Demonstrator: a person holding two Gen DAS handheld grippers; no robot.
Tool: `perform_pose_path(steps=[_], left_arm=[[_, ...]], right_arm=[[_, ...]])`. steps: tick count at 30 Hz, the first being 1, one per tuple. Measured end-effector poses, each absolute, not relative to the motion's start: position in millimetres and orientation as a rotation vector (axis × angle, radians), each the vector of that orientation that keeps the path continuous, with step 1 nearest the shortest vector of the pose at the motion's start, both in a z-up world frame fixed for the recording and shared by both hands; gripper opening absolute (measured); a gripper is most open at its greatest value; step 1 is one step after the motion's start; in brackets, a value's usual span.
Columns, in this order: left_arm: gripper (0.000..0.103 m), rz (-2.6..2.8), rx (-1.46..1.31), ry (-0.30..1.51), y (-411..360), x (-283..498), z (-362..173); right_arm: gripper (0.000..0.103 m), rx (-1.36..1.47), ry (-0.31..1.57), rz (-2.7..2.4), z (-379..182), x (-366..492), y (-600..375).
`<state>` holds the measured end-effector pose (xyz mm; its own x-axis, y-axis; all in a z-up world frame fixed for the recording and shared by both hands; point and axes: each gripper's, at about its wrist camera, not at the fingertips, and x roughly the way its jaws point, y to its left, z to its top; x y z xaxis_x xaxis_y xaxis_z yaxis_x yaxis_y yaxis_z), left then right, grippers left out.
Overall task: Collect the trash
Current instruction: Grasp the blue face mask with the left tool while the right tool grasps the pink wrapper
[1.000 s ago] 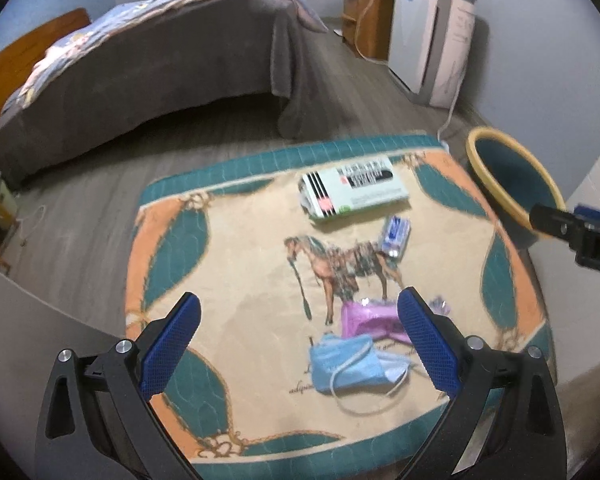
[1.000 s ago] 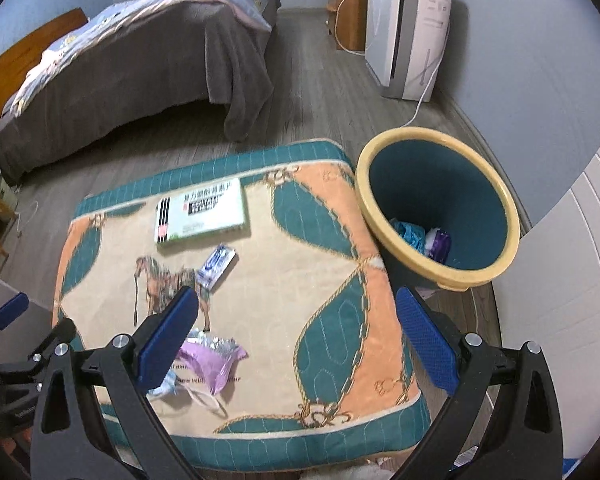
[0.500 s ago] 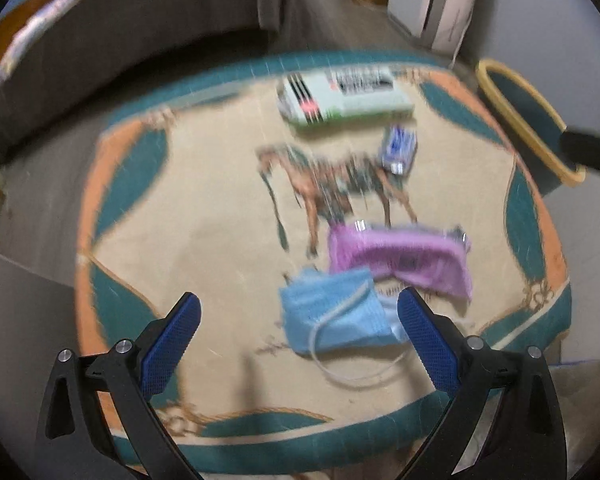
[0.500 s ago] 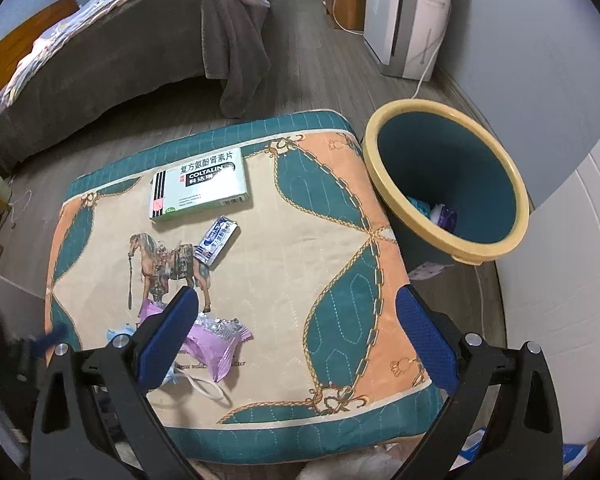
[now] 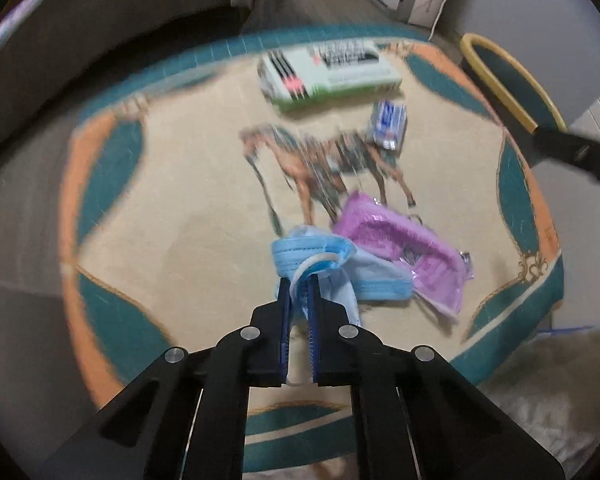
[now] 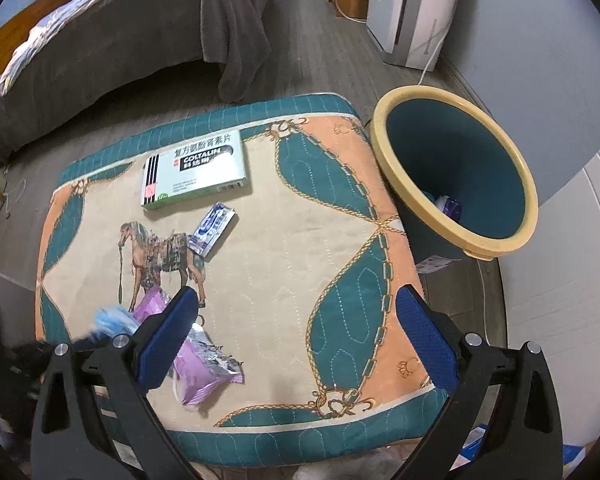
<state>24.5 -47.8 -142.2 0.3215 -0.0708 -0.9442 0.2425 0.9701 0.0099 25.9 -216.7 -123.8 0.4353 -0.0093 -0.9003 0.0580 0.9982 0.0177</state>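
Observation:
My left gripper is shut on the crumpled blue face mask, which bunches up around the blue pads on the horse-patterned mat. Touching the mask on its right lies a purple foil wrapper. Farther off lie a small blue-and-white sachet and a green-and-white medicine box. In the right wrist view my right gripper stands open above the mat, nothing between its fingers. The purple wrapper sits by its left finger, the mask blurred beyond it. The teal bin with a yellow rim holds some trash.
A bed with a grey cover stands beyond the mat on the wooden floor. A white appliance with a cord stands by the far wall behind the bin. A white wall panel rises at the right.
My left gripper has dropped onto the mat and its jaws have gone from wide open to shut on the blue mask, bunching it. The right gripper has sunk a little and stays open.

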Motion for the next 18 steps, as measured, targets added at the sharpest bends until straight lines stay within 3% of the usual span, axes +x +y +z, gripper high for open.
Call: perform_pose_path(steps=[7, 18], left_arm=[[0.008, -0.172, 0.284, 1.095, -23, 42, -79], [0.008, -0.142, 0.178, 1.127, 2, 62, -101]], right_arm=[[0.097, 0.006, 1.145, 0.023, -140, 30, -189], [0.092, 0.03, 1.196, 0.132, -173, 47, -134]])
